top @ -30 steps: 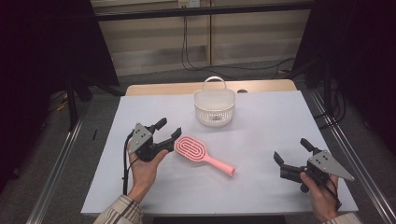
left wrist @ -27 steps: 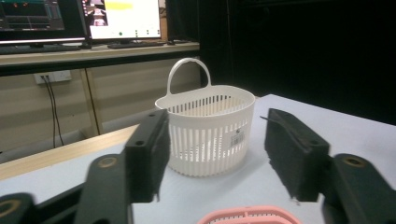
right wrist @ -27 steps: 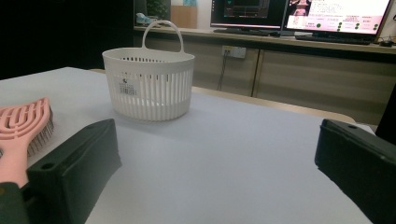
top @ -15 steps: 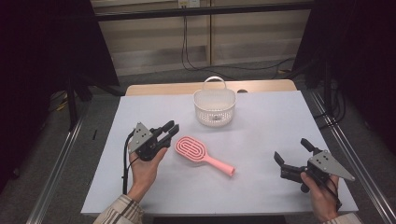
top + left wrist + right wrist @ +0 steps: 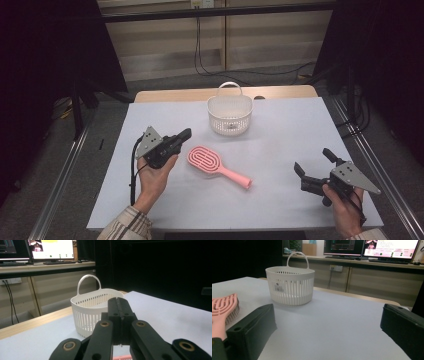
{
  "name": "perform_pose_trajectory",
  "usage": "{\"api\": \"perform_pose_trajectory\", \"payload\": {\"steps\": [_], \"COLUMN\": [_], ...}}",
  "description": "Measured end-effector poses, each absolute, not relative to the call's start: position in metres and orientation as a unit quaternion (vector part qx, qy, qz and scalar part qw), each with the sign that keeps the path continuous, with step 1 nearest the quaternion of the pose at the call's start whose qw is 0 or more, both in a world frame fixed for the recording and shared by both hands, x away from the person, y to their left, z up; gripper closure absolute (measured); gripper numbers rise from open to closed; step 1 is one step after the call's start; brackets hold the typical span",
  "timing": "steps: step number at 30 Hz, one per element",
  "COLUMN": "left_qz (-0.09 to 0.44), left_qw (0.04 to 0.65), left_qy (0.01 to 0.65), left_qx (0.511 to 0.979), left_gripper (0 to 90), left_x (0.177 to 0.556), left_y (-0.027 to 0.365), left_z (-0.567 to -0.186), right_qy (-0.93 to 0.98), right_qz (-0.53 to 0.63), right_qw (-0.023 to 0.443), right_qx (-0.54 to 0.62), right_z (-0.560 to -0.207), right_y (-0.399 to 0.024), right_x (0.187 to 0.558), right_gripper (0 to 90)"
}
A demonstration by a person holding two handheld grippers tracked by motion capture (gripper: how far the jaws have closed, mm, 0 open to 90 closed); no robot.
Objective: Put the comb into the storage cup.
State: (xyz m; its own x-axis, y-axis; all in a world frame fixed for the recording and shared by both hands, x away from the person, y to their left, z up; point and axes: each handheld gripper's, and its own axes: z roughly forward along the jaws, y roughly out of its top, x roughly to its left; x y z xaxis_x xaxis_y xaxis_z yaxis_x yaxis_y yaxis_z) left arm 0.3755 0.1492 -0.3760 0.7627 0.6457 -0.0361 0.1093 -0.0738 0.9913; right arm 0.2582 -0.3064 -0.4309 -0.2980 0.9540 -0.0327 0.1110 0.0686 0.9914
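The left gripper (image 5: 186, 133) is held above the table (image 5: 280, 125), just left of the pink hairbrush (image 5: 215, 165), with its tips aimed toward the basket. Its jaws have just been closing and now meet flat, pad against pad, with nothing between them; the left gripper view (image 5: 119, 305) shows the two black pads pressed together along one seam. The right gripper (image 5: 314, 163) is held near the table's right front corner, well apart from the brush, and its jaws stand wide apart and empty. In the right gripper view (image 5: 328, 322) the two dark jaws frame a bare stretch of table.

The hairbrush lies flat on the pale table sheet, between the two grippers and nearer the left one. It is all pink, with an oval head cut through by curved slots and a slim straight handle that points toward the right gripper. In the right gripper view the head (image 5: 224, 306) shows at the left edge, with short dark bristles under it.

Behind the brush, near the far edge, stands a white basket (image 5: 229, 115) with slotted walls and one arched handle, upright.

Counted: two grippers, one hairbrush, one basket, one table.
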Motion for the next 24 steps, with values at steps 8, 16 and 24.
{"api": "perform_pose_trajectory", "payload": {"steps": [8, 16, 24], "left_qz": [0.184, 0.156, 0.140], "left_qw": [0.594, 0.563, 0.521], "left_qy": [0.280, 0.286, 0.280], "left_qx": [0.731, 0.760, 0.794], "left_gripper": [90.0, 90.0, 90.0], "left_x": [0.390, 0.404, 0.415], "left_y": [0.141, 0.131, 0.118], "left_z": [-0.379, -0.387, -0.383], "right_qy": [0.612, 0.612, 0.615], "right_qz": [0.525, 0.526, 0.526], "right_qw": [0.401, 0.398, 0.397], "right_qx": [0.435, 0.437, 0.434], "right_z": [-0.431, -0.431, -0.432], "right_y": [-0.306, -0.306, -0.306], "right_x": [0.258, 0.258, 0.259], "right_gripper": [0.0, 0.0, 0.0]}}
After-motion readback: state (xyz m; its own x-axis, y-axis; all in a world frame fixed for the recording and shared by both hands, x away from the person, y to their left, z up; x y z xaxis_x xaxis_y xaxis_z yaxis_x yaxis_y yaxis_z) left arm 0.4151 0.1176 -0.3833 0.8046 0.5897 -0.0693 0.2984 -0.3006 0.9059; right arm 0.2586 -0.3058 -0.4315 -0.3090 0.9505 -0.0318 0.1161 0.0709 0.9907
